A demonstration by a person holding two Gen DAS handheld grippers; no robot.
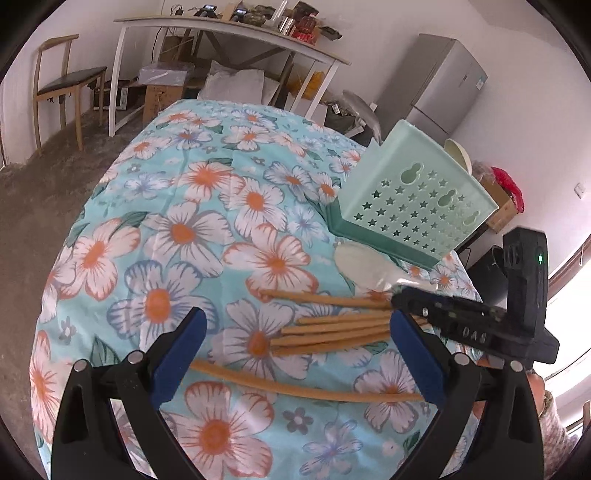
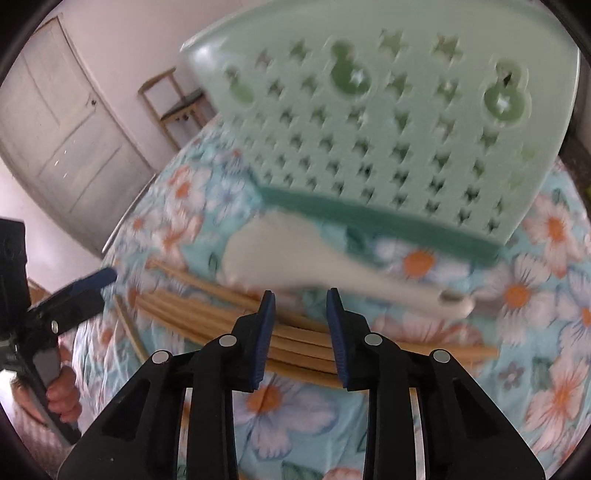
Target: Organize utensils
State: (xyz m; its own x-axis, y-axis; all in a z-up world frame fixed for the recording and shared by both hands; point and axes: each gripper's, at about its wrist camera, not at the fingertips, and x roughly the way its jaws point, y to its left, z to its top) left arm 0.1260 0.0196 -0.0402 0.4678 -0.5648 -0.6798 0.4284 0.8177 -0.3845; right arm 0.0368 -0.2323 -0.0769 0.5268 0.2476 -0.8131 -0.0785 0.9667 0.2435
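Note:
Several wooden chopsticks lie in a loose bundle on the floral tablecloth, one stray chopstick nearer me. A white rice spoon lies beside a pale green perforated utensil holder. My left gripper is open wide above the chopsticks, empty. My right gripper is partly open, hovering over the chopsticks, with the spoon and holder just beyond it. The right gripper also shows in the left wrist view, its tip at the chopstick ends.
A white bowl stands behind the holder. Off the table are a chair, a cluttered desk, a grey fridge and a door. The table edge curves away on the left.

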